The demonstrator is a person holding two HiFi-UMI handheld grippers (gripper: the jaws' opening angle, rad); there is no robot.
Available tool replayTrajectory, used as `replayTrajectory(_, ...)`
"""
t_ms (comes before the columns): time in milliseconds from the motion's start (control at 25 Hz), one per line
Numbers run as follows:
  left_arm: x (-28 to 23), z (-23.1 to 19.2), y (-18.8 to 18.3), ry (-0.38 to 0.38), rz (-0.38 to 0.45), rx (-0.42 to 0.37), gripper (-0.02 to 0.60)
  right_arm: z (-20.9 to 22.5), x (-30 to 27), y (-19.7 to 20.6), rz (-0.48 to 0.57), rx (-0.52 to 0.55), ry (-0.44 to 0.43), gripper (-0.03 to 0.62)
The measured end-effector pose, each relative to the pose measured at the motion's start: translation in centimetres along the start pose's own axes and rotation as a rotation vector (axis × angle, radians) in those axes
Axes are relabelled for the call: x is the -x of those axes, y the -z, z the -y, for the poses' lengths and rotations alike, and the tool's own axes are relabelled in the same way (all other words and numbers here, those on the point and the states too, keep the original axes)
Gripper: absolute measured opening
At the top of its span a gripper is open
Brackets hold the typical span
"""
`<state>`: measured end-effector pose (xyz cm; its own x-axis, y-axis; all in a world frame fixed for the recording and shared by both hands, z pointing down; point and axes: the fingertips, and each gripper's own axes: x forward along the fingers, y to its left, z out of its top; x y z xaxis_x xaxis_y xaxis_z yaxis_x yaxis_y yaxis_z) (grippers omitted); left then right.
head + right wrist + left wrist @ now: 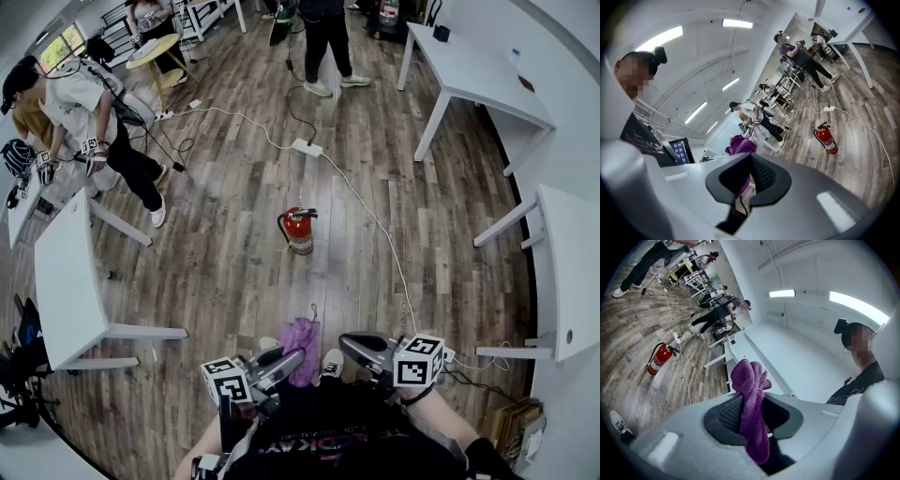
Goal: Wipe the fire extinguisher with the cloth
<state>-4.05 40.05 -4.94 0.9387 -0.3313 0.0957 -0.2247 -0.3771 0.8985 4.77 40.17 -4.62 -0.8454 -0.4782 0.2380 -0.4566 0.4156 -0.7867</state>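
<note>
Jaws of left gripper (294, 357) pinch the cloth (302, 336), those of right gripper (349, 342) are pressed together, extinguisher (299, 231) stands upright far ahead

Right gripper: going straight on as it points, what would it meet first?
Most likely the purple cloth held by the left gripper, just beyond the right gripper; depth is uncertain.

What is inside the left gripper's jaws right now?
A purple cloth, pinched in the left gripper. It bunches above the jaws and hangs below; its clamped part is hidden between them.
</note>
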Motion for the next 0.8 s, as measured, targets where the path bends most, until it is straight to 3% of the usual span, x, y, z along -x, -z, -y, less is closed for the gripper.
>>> replayTrajectory(800,-0.63,0.04,0.01,0.003,-0.007,0.006,0.094,0.07,0.5,-0.95,0.038,0.001,-0.003,0.005)
